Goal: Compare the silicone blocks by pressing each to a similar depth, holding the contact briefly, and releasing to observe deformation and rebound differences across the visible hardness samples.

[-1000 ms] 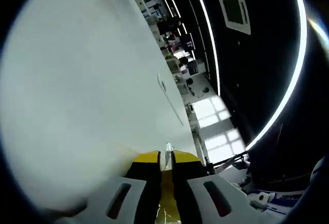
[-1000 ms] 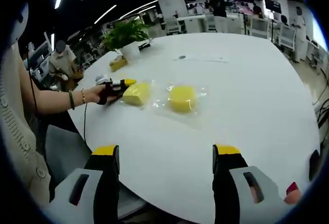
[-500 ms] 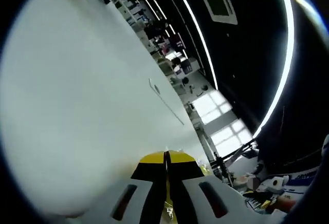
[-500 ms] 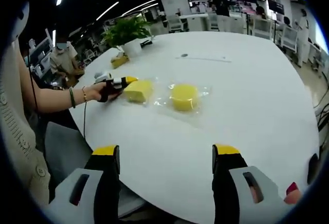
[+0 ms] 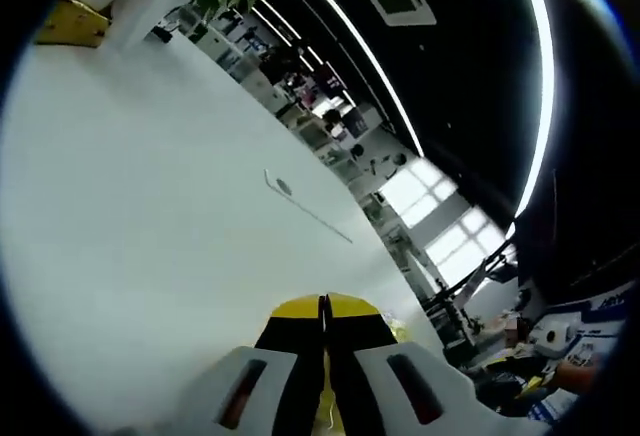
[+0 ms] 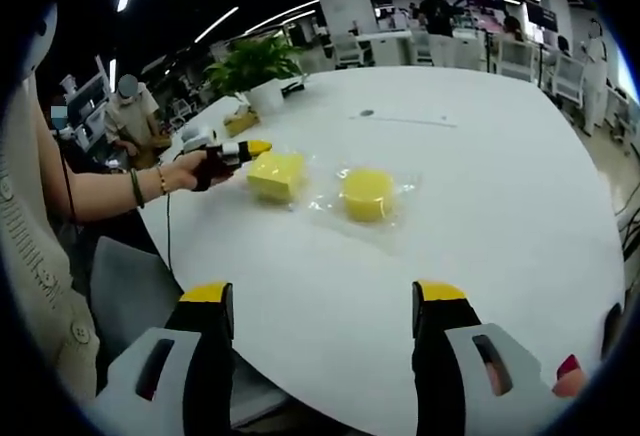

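Note:
Two yellow silicone blocks lie on clear film on the white table [image 6: 500, 206]: a square block [image 6: 277, 175] and, to its right, a round block [image 6: 367, 194]. A hand holds my left gripper [image 6: 256, 146] just off the square block's far left corner, its yellow tips together and raised a little above the block. In the left gripper view that gripper [image 5: 322, 308] is shut, looking out over bare table [image 5: 150, 216]. My right gripper [image 6: 323, 301] stands open near the table's front edge, well short of both blocks, with nothing between its jaws.
A potted plant [image 6: 255, 66] and a yellow box [image 6: 238, 121] stand at the table's far left; the box [image 5: 70, 21] also appears in the left gripper view. A person [image 6: 125, 121] sits beyond them. A grey chair [image 6: 120, 296] stands at the near left edge.
My left gripper's jaws, slightly apart a second ago, have come together, and it has lifted back off the square block. The right gripper has barely moved.

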Demonstrator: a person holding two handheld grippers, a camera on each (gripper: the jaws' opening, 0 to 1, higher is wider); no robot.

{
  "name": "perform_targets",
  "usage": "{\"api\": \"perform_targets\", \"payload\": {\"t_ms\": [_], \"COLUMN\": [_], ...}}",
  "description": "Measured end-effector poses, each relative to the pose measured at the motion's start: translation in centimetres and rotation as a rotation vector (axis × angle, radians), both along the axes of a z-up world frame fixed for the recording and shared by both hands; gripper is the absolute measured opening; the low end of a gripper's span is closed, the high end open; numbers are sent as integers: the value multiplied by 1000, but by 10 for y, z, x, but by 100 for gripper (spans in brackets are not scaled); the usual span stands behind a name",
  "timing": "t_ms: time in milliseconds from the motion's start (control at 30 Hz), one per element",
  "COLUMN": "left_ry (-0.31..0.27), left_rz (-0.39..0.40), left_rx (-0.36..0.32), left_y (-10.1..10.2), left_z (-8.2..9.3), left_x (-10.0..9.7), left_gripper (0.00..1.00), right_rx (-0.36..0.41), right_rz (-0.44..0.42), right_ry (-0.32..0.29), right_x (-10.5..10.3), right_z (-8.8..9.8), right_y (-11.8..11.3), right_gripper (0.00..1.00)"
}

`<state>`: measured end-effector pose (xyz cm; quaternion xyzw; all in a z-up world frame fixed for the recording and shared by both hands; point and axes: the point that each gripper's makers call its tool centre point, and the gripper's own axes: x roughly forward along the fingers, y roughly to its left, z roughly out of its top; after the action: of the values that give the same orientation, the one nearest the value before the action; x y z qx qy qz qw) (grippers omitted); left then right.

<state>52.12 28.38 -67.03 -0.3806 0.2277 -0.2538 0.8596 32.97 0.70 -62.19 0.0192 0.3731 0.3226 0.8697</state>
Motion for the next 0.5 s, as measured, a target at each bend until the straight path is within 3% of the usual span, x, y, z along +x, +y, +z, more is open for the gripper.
{"api": "perform_targets", "payload": {"t_ms": [500], "left_ry": [-68], "left_rz": [-94], "left_rx": [69], "left_y": [-39], "left_z": [47], "left_x": [-15], "left_gripper": [0], "right_rx": [53], "right_rz": [0], "right_ry": [-94], "right_x": [-3], "right_z": [25], "right_y": [2], "right_gripper": [70]}}
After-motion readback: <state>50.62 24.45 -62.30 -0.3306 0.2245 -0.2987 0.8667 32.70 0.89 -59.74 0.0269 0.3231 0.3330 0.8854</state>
